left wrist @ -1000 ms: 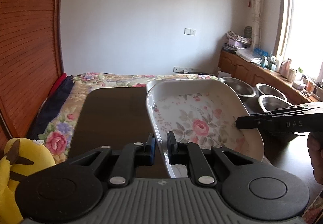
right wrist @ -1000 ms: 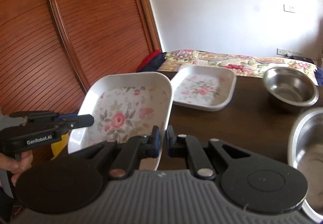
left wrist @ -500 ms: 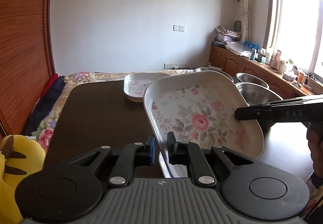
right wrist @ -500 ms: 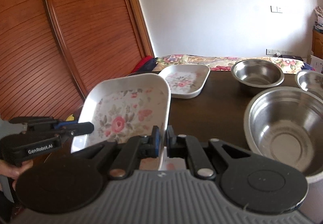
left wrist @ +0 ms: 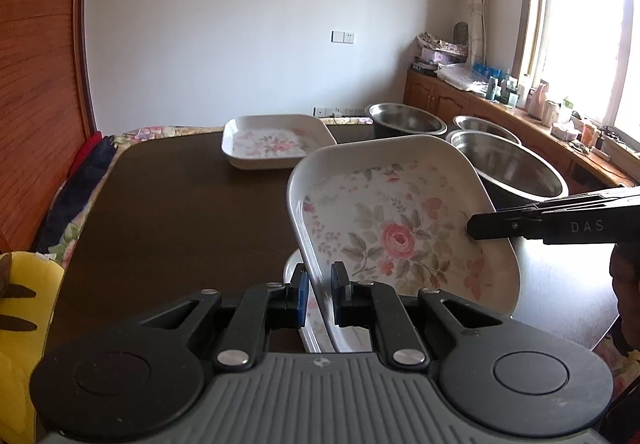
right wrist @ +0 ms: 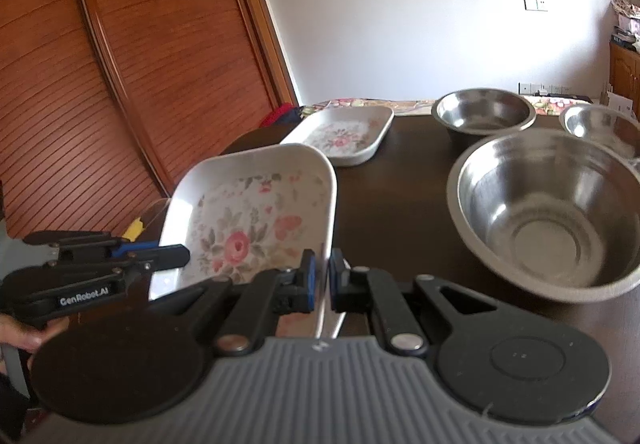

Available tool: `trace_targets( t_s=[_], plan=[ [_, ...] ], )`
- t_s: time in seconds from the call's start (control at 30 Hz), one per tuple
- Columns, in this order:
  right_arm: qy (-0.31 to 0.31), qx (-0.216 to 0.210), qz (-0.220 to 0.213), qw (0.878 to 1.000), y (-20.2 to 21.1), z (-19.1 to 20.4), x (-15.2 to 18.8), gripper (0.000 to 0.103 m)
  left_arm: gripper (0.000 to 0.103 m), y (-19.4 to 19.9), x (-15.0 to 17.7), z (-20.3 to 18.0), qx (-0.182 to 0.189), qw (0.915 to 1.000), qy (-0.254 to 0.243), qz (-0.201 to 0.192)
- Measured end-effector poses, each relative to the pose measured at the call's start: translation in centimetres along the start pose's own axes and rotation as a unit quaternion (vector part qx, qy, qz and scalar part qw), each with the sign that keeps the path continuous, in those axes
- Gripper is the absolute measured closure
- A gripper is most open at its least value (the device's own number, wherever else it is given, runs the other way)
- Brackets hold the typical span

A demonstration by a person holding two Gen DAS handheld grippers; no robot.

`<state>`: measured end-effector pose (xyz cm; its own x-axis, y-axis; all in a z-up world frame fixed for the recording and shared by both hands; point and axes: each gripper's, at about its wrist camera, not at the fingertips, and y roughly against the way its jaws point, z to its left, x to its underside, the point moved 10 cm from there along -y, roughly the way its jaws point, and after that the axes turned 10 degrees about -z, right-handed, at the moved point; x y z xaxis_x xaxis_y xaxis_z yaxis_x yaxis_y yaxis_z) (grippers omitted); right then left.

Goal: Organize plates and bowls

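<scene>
L hand-held gripper is nipped shut on the left rim of the floral plate; R hand-held gripper is clamped on the opposite rim, jaws nearly closed w/ only the thin edge between. The plate hangs tilted above the desk's near edge, not resting on it; a white rim peeks out beneath it, prob. another plate. It looks stiff, glazed, likely slippery and chip-prone, moderate weight, so opposite-rim holds make sense. A 2nd floral plate sits toward the far edge, steel bowls toward the right edge. The desk is dark, glossy, hard. Room: slatted wood door on the left, white wall, bright window on the right.
</scene>
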<state>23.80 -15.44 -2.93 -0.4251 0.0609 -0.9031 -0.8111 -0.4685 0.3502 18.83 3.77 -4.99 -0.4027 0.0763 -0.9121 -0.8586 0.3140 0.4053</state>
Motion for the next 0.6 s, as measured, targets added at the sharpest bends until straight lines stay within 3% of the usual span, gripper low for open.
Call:
trace_targets(
  t_s=[0.6],
  plan=[
    [0.003,-0.003,0.03,1.0,-0.1,0.3,1.9,0.094,0.064,-0.8,1.3,0.6,0.002,0.9998,0.01,0.015]
  ],
)
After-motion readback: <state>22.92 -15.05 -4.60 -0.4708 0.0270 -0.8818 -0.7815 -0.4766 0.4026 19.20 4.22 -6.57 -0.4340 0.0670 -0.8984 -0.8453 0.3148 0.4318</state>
